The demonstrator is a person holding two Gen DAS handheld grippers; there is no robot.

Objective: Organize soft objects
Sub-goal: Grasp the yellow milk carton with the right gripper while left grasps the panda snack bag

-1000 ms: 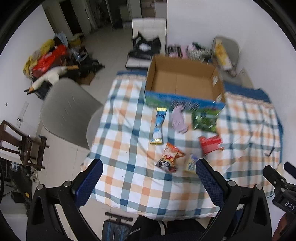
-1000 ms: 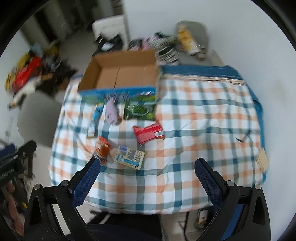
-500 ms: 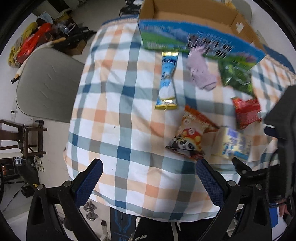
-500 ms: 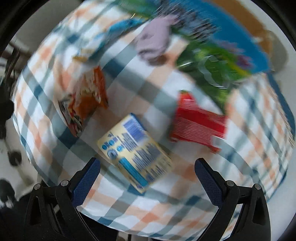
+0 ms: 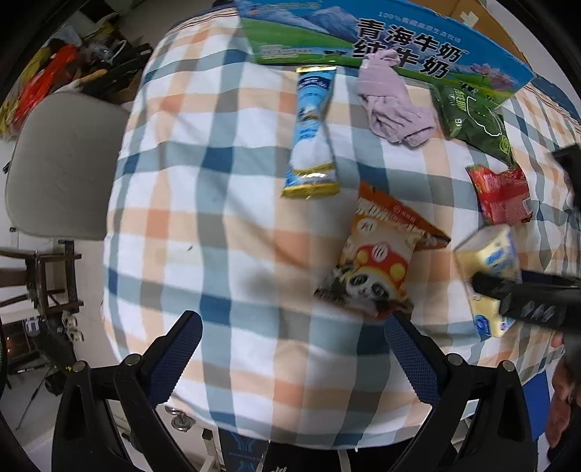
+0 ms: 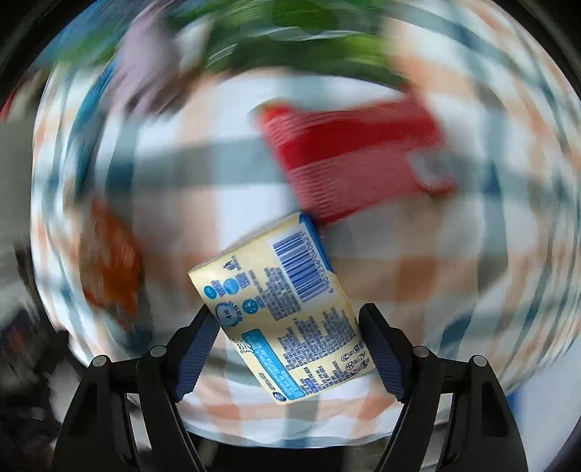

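My right gripper (image 6: 287, 326) is shut on a yellow tissue pack (image 6: 279, 290) with blue print; the pack stays sharp while the table behind it blurs. The left wrist view shows that pack (image 5: 490, 254) at the right with a black finger (image 5: 508, 287) across it. My left gripper (image 5: 290, 348) hangs open above the checked tablecloth (image 5: 181, 203), empty. Ahead of it lie a panda snack bag (image 5: 377, 261), a blue-white sachet (image 5: 312, 134), a lilac cloth (image 5: 392, 105), a green pack (image 5: 472, 119) and a red pack (image 5: 501, 192). An open cardboard box (image 5: 363, 29) stands behind them.
A grey chair (image 5: 61, 167) stands off the table's left side, with a dark wooden chair (image 5: 43, 276) below it. Bags and clutter (image 5: 54, 72) lie on the floor at the far left. A hand (image 5: 563, 399) shows at the lower right.
My right gripper has dropped onto the yellow tissue pack and its fingers have come in against it. My left gripper has moved lower and closer over the tablecloth.
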